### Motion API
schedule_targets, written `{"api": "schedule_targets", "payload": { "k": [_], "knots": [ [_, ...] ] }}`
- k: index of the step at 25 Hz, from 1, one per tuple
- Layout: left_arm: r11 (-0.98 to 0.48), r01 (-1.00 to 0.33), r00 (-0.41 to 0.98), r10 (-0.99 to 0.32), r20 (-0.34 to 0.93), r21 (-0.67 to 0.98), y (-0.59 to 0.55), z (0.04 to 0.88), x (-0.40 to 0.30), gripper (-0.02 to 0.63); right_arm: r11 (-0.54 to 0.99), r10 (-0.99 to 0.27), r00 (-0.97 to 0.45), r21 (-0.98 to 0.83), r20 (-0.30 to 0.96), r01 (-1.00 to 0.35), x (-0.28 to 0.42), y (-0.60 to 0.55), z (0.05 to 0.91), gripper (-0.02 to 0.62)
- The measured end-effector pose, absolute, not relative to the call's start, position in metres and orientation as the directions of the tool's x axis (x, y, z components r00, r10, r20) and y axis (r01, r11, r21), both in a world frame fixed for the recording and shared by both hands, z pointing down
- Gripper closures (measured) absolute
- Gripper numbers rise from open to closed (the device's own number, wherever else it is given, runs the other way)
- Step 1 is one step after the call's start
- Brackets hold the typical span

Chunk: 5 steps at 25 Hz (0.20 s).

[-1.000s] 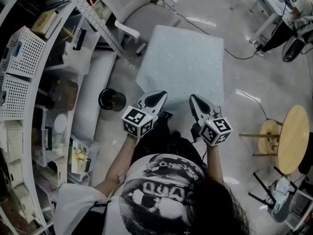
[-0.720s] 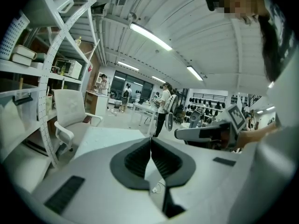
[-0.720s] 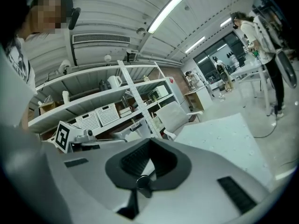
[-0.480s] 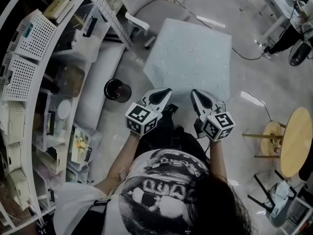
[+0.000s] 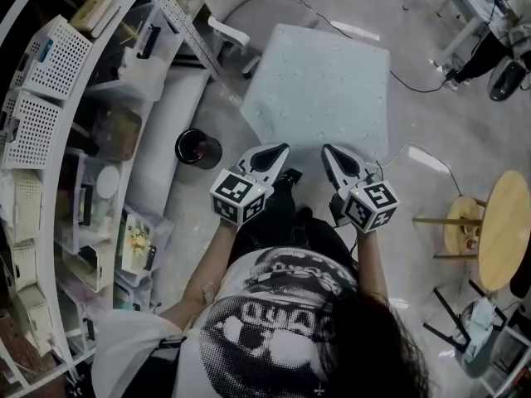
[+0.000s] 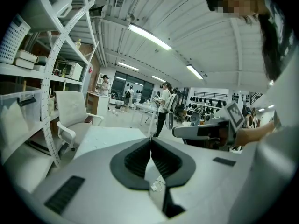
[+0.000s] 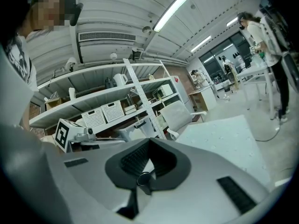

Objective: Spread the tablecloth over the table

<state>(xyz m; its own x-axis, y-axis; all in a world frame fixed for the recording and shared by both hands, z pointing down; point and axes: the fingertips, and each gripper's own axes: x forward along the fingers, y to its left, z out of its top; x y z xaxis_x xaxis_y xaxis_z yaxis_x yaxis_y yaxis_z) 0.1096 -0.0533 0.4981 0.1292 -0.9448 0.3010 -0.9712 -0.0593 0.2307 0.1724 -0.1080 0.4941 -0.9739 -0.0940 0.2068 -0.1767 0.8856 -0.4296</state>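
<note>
Head view: tablecloth (image 5: 319, 89) lies flat just beyond both jaws.

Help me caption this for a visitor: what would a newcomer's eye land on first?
The pale dotted tablecloth, lying flat at the upper middle of the head view, stands out first. Just below it, the left gripper and right gripper point at its near edge, jaws together and empty. Crowded white shelves curve down the left.
</note>
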Motion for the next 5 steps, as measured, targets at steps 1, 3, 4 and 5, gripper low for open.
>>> {"api": "schedule_targets", "payload": {
  "k": [1,3,4,5],
  "knots": [
    [-0.058,-0.972,0.128,-0.945,0.301,0.229,-0.0535,0.4989,0.1111,0.592,0.885,-0.094,-0.974,-0.43,0.206,-0.176,0.1744,-0.1085,0.4949,0.601],
    [-0.057,-0.972,0.127,-0.944,0.305,0.228,-0.0536,0.5004,0.1149,0.592,0.885,-0.093,-0.974,-0.432,0.206,-0.176,0.1785,-0.1093,0.4962,0.601],
    [-0.056,-0.972,0.127,-0.943,0.308,0.227,-0.0536,0.501,0.117,0.592,0.884,-0.093,-0.974,-0.433,0.206,-0.175,0.1805,-0.1095,0.4968,0.601],
    [-0.056,-0.972,0.127,-0.942,0.311,0.227,-0.0536,0.5016,0.1191,0.592,0.884,-0.092,-0.974,-0.433,0.206,-0.175,0.1826,-0.1097,0.4973,0.601]
  ]
}}
